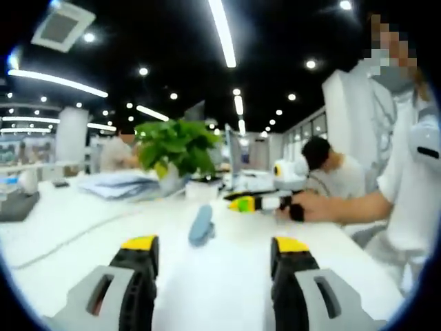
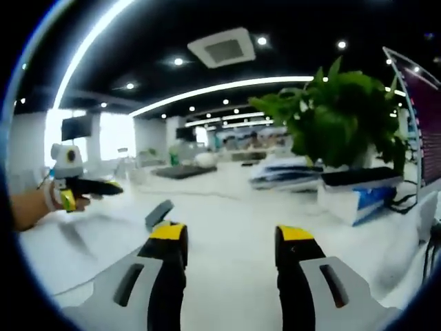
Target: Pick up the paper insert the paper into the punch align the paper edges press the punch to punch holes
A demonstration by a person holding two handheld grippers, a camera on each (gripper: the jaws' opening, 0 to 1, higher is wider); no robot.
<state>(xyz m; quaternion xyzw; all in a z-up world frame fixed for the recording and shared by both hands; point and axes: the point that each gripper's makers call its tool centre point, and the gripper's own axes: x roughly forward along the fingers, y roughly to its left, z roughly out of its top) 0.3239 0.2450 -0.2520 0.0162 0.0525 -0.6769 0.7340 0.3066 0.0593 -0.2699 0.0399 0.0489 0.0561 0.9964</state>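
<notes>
In the left gripper view, my left hand-held gripper (image 1: 213, 258) is wide apart, holding nothing. Just ahead lies the blue-grey punch (image 1: 201, 224) on the white surface (image 1: 83, 227). I cannot spot the paper; paper is light and floppy, so I would pinch 1 edge.

In the right gripper view, my right hand-held gripper (image 2: 231, 245) is apart too. A leafy plant (image 2: 337, 114) stands ahead to the right in this bright office.

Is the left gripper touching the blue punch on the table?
Apart. In the left gripper view the left gripper has open jaws, and bare white table shows between its tips and the blue punch beyond them.
</notes>
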